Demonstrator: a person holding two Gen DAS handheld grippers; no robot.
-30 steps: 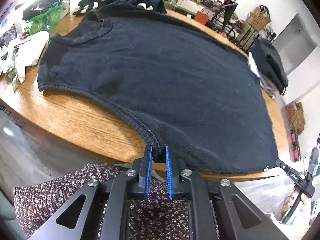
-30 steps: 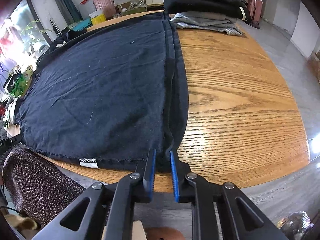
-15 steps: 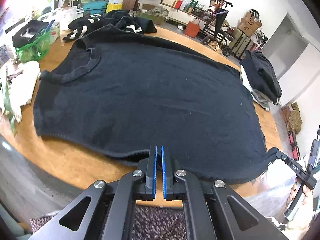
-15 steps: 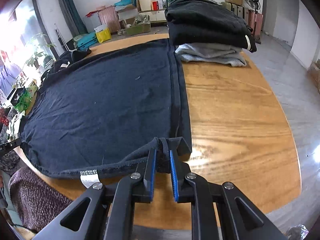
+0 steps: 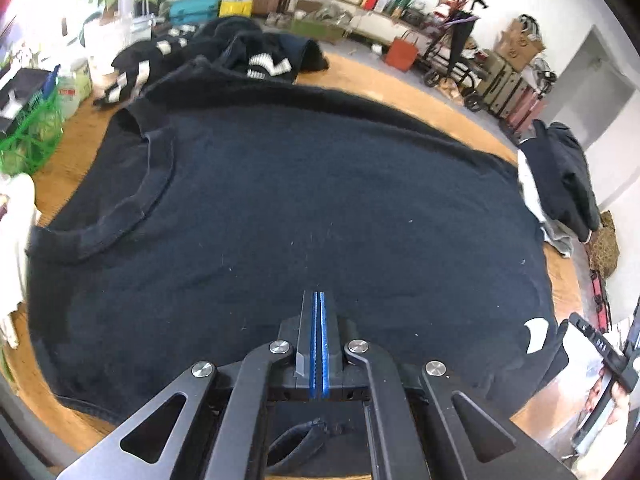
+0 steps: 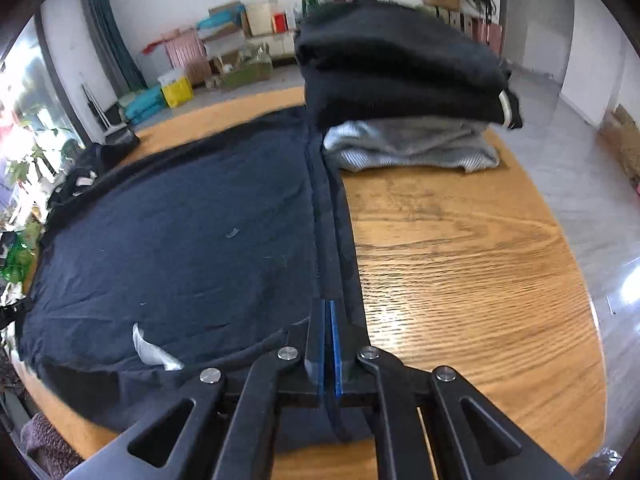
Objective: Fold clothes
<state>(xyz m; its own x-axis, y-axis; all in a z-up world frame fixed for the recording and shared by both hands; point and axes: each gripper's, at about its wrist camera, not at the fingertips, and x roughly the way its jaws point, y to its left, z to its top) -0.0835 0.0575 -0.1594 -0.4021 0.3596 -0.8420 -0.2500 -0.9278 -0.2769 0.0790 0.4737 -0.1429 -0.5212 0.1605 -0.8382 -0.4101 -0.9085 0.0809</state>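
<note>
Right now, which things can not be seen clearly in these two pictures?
- Left wrist view: the pinch point of the left gripper on the black shirt is hidden by its own fingers.
- Left wrist view: the right gripper is cut off by the picture edge.
- Right wrist view: the white label is blurred, its text unreadable.
- Right wrist view: the folded pile hides the table behind it.

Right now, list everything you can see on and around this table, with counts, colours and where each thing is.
shirt: one, black, spread over the table, near edge lifted
table: one, oak, under it all
folded stack: one, black over grey, far right corner
loose clothes: one heap, black with white stripes, far side
basket: one, green, left edge
boxes and bags: many, mixed colours, along the wall
left gripper: black, blue pads, jaws shut on the shirt edge
right gripper: same, jaws shut on the shirt edge
</note>
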